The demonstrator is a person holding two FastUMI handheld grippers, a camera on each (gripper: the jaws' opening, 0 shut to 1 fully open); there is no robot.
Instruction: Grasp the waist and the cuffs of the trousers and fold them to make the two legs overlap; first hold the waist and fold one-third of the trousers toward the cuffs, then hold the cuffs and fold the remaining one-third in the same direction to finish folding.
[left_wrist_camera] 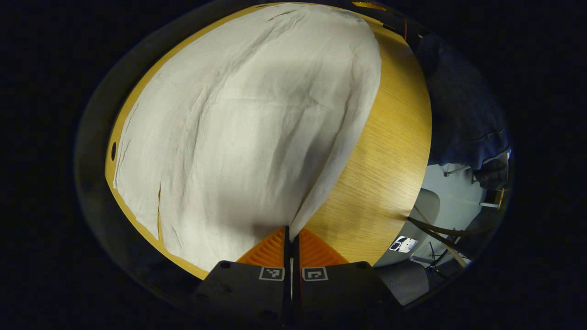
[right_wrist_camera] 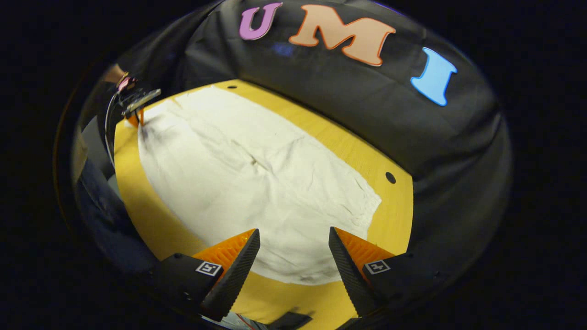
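Pale trousers lie spread flat across the wooden table, nearly covering it. The left gripper has its jaws clenched on a corner of the cloth at the table's near edge. The right gripper hovers with jaws released above the opposite end. The leg-overlap fold appears just beginning; next, the right jaws must likely pinch their end before both lift together.

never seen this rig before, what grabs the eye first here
The pale trousers spread flat over most of the wooden table. In the left gripper view, the left gripper is pinched shut on their near edge. In the right gripper view, the right gripper hangs open above their other end.
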